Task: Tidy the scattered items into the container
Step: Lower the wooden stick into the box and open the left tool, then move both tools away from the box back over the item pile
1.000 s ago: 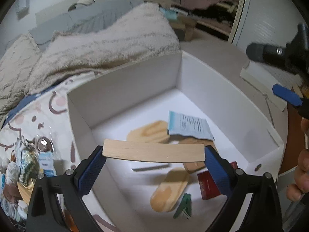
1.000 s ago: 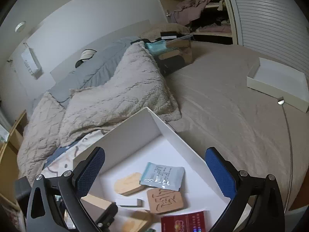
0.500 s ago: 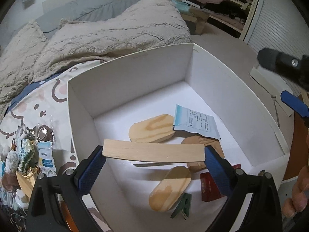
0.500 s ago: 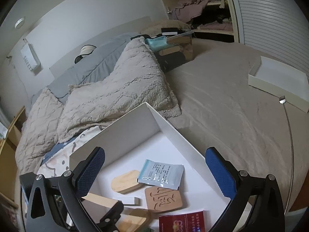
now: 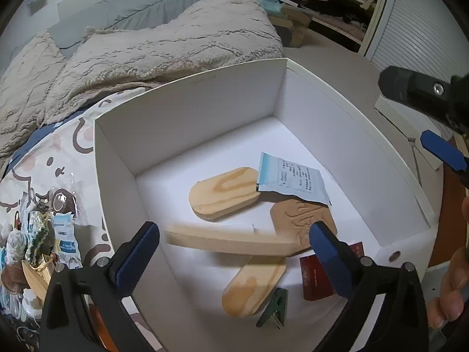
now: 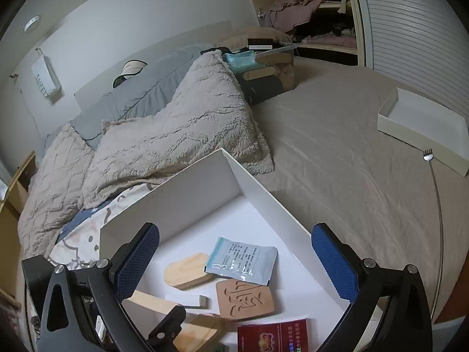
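The white box (image 5: 187, 108) stands on the bed and holds wooden blocks, a blue sachet (image 5: 293, 179), a carved tile (image 5: 302, 220), a red booklet (image 5: 319, 272) and a green clip (image 5: 274, 308). My left gripper (image 5: 231, 249) hangs open over the box. A long wooden stick (image 5: 228, 240), blurred, lies loose between its jaws, free of both pads. My right gripper (image 6: 234, 261) is open and empty above the box's right side (image 6: 263, 193); the stick (image 6: 152, 303) shows there too.
A heap of small packets and trinkets (image 5: 38, 234) lies on the patterned sheet left of the box. A fluffy beige blanket (image 5: 164, 47) lies behind it. A white tray (image 6: 422, 126) and a fork (image 6: 428, 155) rest on the bed to the right.
The left gripper has opened and let go of the wooden stick, which drops toward the box floor. The right gripper has stayed open, nearly still.
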`<state>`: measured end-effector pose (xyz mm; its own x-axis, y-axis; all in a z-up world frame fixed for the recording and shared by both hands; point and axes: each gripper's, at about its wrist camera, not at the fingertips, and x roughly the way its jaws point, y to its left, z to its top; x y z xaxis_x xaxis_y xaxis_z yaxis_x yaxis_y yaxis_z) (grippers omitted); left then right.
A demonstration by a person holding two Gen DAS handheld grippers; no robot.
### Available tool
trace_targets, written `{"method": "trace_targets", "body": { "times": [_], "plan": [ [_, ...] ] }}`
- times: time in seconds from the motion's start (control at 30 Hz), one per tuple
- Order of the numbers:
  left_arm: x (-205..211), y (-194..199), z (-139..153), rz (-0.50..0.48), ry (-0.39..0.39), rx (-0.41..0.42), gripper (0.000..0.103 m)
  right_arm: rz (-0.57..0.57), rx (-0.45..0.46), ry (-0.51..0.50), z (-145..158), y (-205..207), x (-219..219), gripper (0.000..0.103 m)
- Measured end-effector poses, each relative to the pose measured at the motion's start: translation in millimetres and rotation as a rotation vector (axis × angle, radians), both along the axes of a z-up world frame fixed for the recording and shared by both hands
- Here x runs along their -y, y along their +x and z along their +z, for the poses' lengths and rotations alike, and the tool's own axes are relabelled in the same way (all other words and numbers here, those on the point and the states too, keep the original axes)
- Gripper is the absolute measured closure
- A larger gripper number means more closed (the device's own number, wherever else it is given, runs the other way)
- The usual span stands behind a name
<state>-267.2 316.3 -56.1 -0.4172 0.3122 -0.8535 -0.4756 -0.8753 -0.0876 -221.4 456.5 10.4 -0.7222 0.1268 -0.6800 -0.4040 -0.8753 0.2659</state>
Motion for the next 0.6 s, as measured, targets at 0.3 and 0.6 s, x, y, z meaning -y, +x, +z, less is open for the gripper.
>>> {"method": "trace_targets", "body": {
  "times": [0.3,0.6],
  "plan": [
    [1.0,2.2,0.7,-0.004,0.009,-0.004,0.000,0.002,-0.002,0.003,1.2,0.6,1.0,0.000],
    [3.4,12.1,13.0,0.007,0.023,-0.095,0.000,-0.001,0.000,0.011,2.2,1.8,1.4,0.000]
  ]
}}
